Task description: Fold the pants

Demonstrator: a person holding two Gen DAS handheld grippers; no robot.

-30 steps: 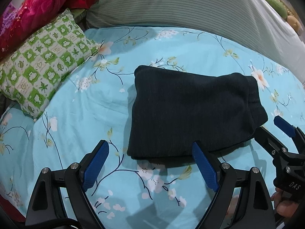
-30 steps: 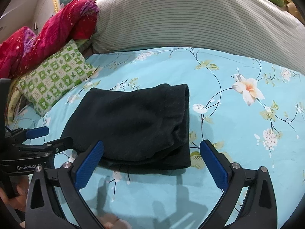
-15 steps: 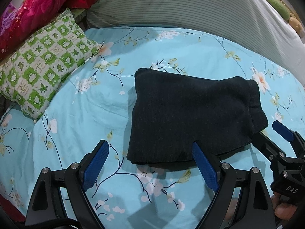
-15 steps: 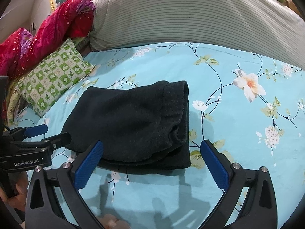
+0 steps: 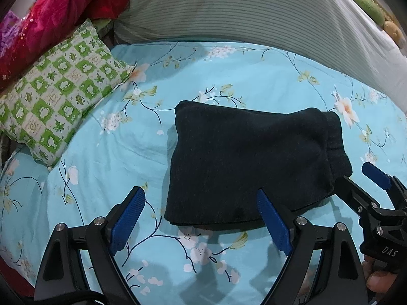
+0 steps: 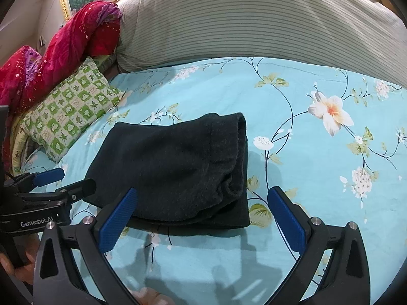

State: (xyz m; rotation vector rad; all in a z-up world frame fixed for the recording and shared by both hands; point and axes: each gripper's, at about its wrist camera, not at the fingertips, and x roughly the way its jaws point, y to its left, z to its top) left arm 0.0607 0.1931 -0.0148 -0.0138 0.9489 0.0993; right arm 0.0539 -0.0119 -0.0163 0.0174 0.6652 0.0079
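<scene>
The dark pants [image 5: 251,162] lie folded into a compact rectangle on the light blue floral bedsheet [image 5: 132,152], also seen in the right wrist view [image 6: 178,167]. My left gripper [image 5: 201,223] is open and empty, just short of the fold's near left edge. My right gripper [image 6: 201,218] is open and empty, at the fold's near right edge by the waistband. Each gripper shows at the edge of the other's view: the right one [image 5: 361,183] and the left one [image 6: 66,183].
A green and white checked pillow [image 5: 56,91] lies at the left. A red quilt [image 5: 51,17] is piled behind it. A large grey striped bolster [image 5: 254,12] runs along the back. The bedsheet [image 6: 330,152] stretches to the right.
Both grippers have drawn back and up slightly from the folded pants. The pants have not moved and both grippers stay open.
</scene>
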